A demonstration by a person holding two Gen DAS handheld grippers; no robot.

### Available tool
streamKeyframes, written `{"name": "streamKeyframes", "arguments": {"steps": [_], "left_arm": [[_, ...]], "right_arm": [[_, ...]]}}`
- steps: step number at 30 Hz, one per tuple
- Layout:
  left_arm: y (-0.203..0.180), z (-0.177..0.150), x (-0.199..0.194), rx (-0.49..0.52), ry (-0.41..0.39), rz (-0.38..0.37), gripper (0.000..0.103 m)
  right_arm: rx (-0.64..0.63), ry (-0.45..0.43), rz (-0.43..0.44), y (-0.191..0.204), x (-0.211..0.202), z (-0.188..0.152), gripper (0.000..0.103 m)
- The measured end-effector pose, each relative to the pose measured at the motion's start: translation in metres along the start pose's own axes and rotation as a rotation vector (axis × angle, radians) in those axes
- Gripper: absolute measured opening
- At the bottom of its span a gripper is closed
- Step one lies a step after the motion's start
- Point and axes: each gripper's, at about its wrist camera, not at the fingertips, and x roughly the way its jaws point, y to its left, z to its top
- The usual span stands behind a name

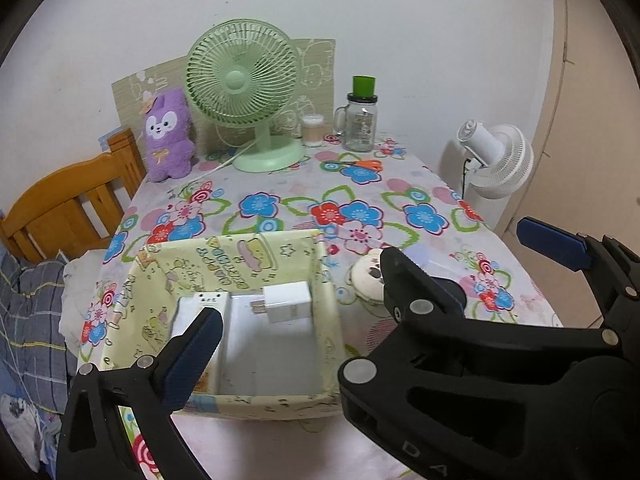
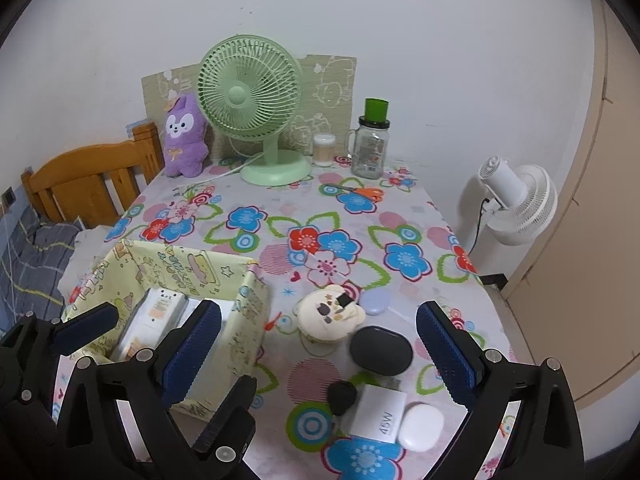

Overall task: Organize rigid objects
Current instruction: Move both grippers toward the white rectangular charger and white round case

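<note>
Now I have both grippers spread wide and empty: the left gripper [image 1: 396, 292] above the box [image 1: 320, 280], where a charger [image 1: 290, 302] lies; the right gripper [image 2: 318, 350] over a black case [image 2: 380, 350], another charger [image 2: 380, 418] and white case [image 2: 422, 426] on the table [image 2: 400, 216].

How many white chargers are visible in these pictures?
2. One white charger lies inside the yellow box; another, marked 45W, lies on the tablecloth beside a white earbud case. Others may be hidden.

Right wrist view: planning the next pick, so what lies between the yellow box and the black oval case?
In the right wrist view, the cream bear-shaped case sits on the tablecloth between the yellow box and the black oval case; otherwise only cloth.
</note>
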Motion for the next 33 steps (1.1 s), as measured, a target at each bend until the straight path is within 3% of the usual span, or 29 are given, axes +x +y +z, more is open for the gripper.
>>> {"name": "streamKeyframes", "arguments": {"steps": [33], "left_arm": [[-0.096,-0.025,0.013,0.088,-0.040,-0.072,0.103]], "right_arm": [[0.083,-0.011,-0.088,-0.093,-0.008,-0.053,0.100]]}}
